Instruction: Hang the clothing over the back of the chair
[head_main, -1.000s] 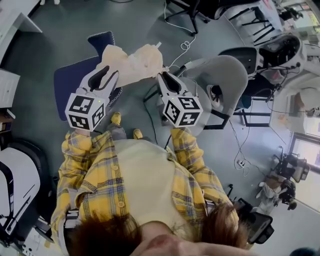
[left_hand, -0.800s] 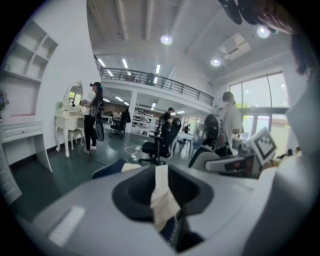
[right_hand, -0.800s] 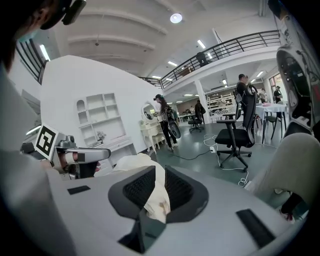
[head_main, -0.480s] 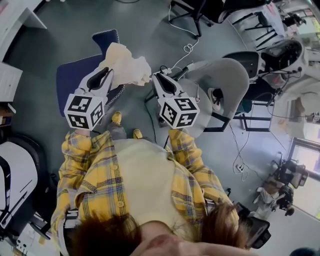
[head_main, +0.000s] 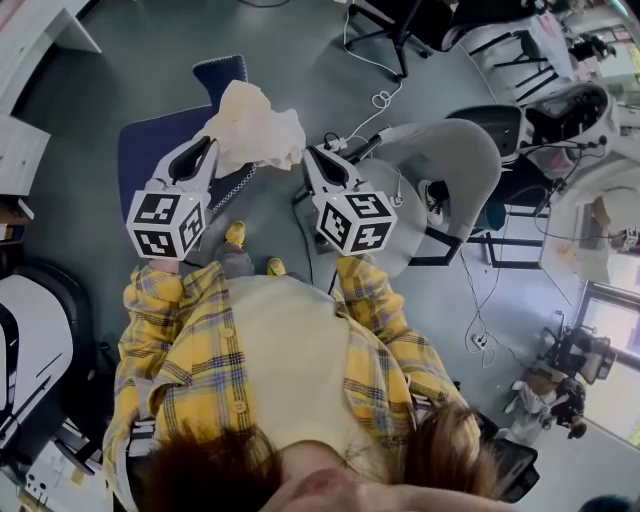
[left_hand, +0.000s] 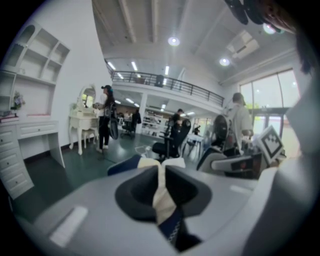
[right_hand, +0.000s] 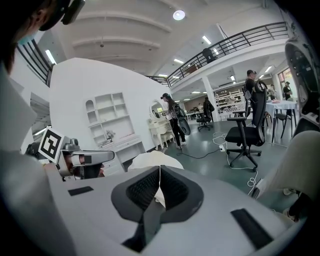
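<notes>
My left gripper (head_main: 204, 150) has just been closing, and its jaws now pinch a fold of the cream clothing (head_main: 256, 126). The right gripper (head_main: 319, 155) has closed too, with a thin edge of the same cloth caught between its pads. The garment is bunched between the two sets of fingertips, nearer the left ones. It sits over the blue chair (head_main: 148, 160), whose backrest is just beyond the cloth. A grey chair (head_main: 455, 150) stands just to the right of the right fingers. A white cable (head_main: 377, 99) lies on the floor beyond them.
</notes>
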